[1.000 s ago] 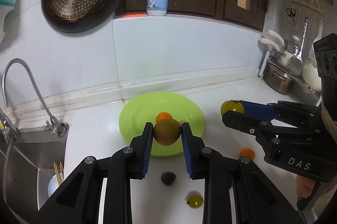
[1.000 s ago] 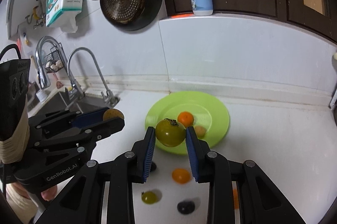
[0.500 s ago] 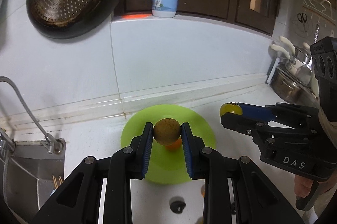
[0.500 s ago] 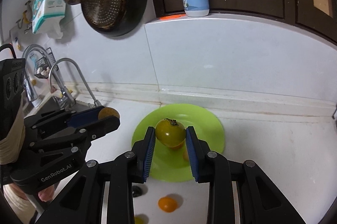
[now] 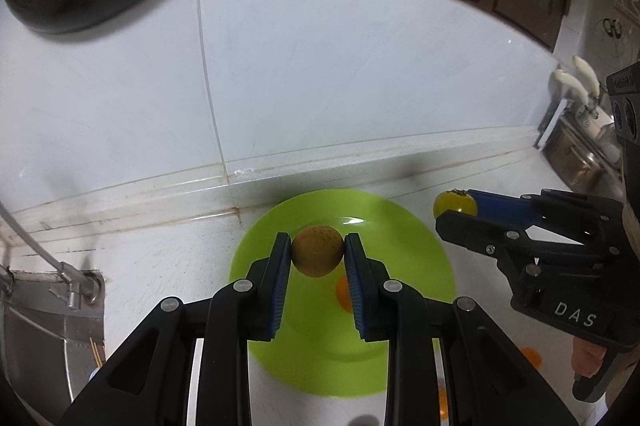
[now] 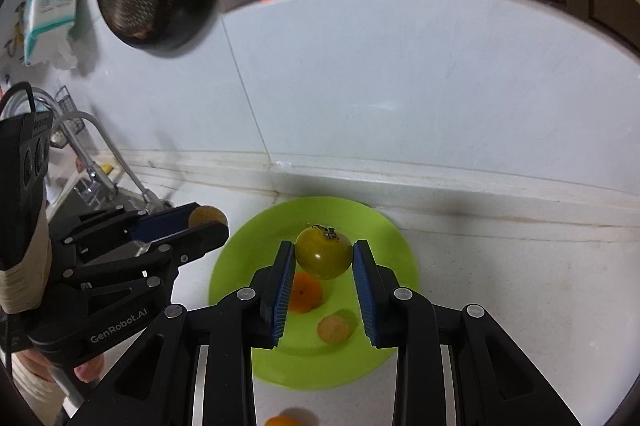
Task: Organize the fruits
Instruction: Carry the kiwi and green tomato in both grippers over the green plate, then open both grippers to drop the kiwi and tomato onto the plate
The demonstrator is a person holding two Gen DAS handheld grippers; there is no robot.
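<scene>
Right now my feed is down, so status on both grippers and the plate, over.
Left gripper shut on brown fruit. Right gripper shut on yellow-green tomato. Both above green plate. Orange fruit and small yellow fruit already on it.

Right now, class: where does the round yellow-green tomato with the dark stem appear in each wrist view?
Left wrist view: the round yellow-green tomato is at right, at the right gripper's tips.
Right wrist view: it sits centre, between that gripper's blue pads.
Shared landmark: the lime-green round plate, beneath it in both views.
</scene>
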